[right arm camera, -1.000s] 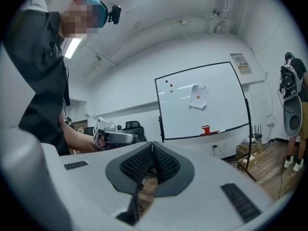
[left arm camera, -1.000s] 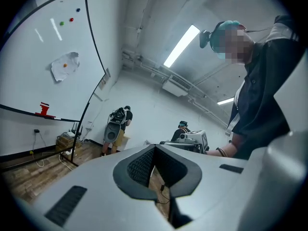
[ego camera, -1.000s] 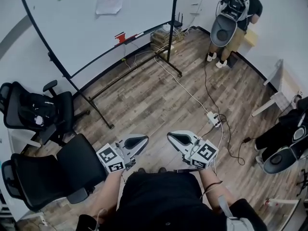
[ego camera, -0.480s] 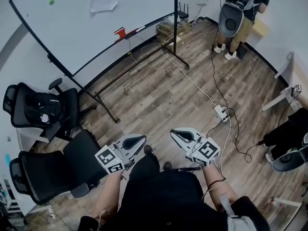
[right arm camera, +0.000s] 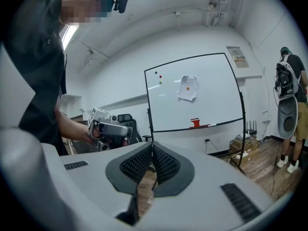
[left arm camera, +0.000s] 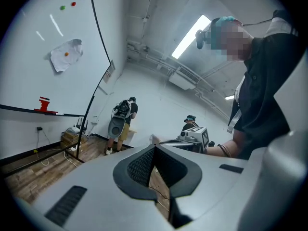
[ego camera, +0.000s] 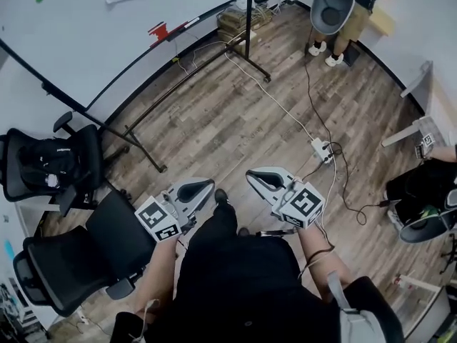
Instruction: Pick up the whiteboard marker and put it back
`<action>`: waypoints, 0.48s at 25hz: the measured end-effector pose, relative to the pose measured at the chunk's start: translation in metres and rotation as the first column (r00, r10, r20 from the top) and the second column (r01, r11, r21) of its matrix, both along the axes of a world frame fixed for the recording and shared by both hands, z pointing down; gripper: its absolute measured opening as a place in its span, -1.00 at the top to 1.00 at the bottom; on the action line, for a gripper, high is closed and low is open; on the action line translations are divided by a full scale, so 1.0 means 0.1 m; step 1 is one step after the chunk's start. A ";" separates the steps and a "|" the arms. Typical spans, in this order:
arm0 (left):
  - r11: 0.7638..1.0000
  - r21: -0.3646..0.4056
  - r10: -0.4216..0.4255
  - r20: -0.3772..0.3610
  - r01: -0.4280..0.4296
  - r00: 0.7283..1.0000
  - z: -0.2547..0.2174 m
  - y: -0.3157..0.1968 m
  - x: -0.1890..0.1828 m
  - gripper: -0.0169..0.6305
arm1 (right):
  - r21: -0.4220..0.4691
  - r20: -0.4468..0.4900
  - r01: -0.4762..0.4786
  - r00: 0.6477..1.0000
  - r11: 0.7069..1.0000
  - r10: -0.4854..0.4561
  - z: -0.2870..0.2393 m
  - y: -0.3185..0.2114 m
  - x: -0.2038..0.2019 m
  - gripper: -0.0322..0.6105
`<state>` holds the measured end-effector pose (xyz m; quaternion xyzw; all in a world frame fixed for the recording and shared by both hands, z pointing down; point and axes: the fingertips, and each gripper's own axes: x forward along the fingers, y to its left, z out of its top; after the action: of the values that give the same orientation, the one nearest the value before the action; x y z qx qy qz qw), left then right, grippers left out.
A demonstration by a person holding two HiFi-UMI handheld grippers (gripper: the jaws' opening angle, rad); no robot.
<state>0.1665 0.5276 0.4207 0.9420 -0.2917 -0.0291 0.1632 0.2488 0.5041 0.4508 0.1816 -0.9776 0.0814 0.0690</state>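
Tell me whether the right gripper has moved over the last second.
No, not noticeably: the right gripper stays just left of the floor power strip and nearer the person.

The whiteboard runs off the head view's top and left edges, the pale stick on its ledge beside a red block is too small to tell as a marker, and the standing person is cut at the top edge.
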 end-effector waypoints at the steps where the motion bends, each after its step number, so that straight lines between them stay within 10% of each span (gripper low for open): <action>1: 1.000 0.001 0.003 0.001 -0.003 1.000 0.02 -0.12 -0.03 0.92 | -0.005 -0.009 0.000 1.000 1.000 0.000 0.02 -0.11 -0.05 0.84; 12: 1.000 0.022 0.012 -0.046 -0.011 0.999 -0.09 -1.34 -0.76 0.92 | -0.012 -0.025 -0.047 0.999 0.999 0.047 -0.20 -1.37 -0.76 0.84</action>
<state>0.0910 0.3937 0.4115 0.9445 -0.2823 -0.0531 0.1596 0.1729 0.3669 0.4304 0.2051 -0.9716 0.0868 0.0801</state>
